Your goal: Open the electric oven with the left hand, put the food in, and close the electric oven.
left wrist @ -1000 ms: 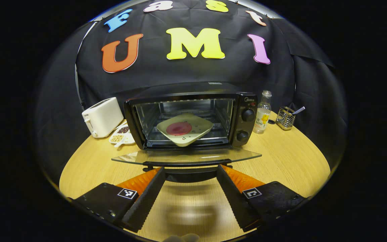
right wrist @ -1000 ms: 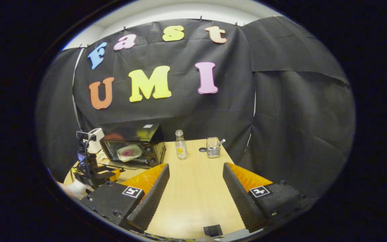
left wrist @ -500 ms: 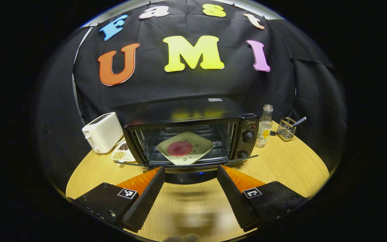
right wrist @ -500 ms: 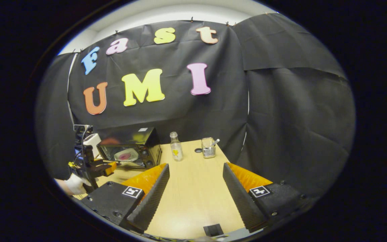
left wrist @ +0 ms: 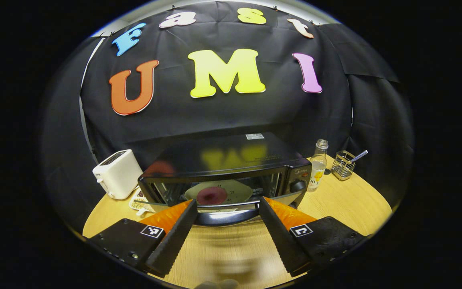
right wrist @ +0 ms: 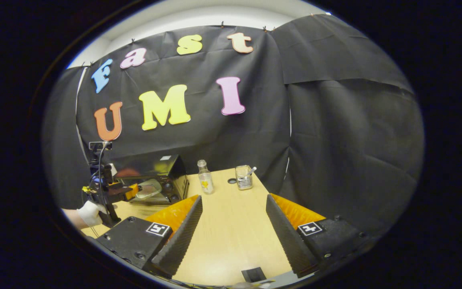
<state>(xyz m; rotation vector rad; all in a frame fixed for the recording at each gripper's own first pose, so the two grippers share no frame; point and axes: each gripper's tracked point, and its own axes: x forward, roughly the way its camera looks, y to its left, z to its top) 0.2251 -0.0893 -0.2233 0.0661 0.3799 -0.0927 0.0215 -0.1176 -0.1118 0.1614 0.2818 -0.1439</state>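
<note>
We have the left tool (left wrist: 227, 208) spread wide, fingers straddling the oven door handle (left wrist: 225, 216) without pinching it, door (left wrist: 223, 198) nearly up. The electric oven (left wrist: 225, 168) sits at the counter's (left wrist: 335, 200) far edge, plate of food (left wrist: 217, 193) already inside on the rack. To finish well we push the handle straight and level, centred, until the door seats flush, no slamming so the plate doesn't shift. Right tool (right wrist: 231, 233) hangs released and empty over the near counter, well apart from the oven.
</note>
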